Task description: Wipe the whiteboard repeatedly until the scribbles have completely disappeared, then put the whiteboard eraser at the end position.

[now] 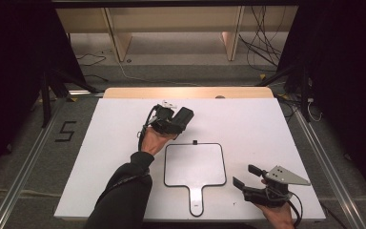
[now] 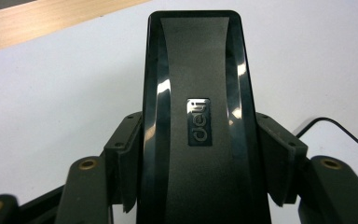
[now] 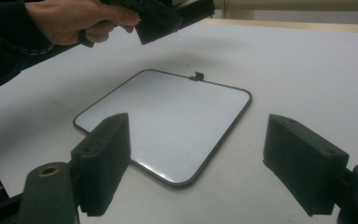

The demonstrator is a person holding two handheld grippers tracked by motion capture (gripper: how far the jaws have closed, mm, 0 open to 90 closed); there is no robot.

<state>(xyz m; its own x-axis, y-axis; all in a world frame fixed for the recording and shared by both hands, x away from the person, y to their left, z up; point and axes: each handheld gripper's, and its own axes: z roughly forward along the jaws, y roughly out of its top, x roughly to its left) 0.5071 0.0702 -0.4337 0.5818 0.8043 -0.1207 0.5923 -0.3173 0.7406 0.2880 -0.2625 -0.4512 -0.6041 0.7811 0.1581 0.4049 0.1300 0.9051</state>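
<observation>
Left tongs [image 2: 193,186] clamp the black stand [image 2: 196,93]; right tongs [image 3: 205,163] gape empty (near the board [image 3: 168,121]).

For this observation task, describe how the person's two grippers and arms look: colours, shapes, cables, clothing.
Both grippers are black, each with two blocky black fingers fixed by small screws, with brass-coloured bushings behind. The right gripper carries a grey three-cornered plate and trails a black cable. The left gripper has a small white fitting on top. The left arm wears a dark sleeve.

A black Dell-marked stand arm [image 2: 200,116] hangs lifted beyond the white, dark-rimmed square base plate [image 1: 194,165], which lies flat
</observation>
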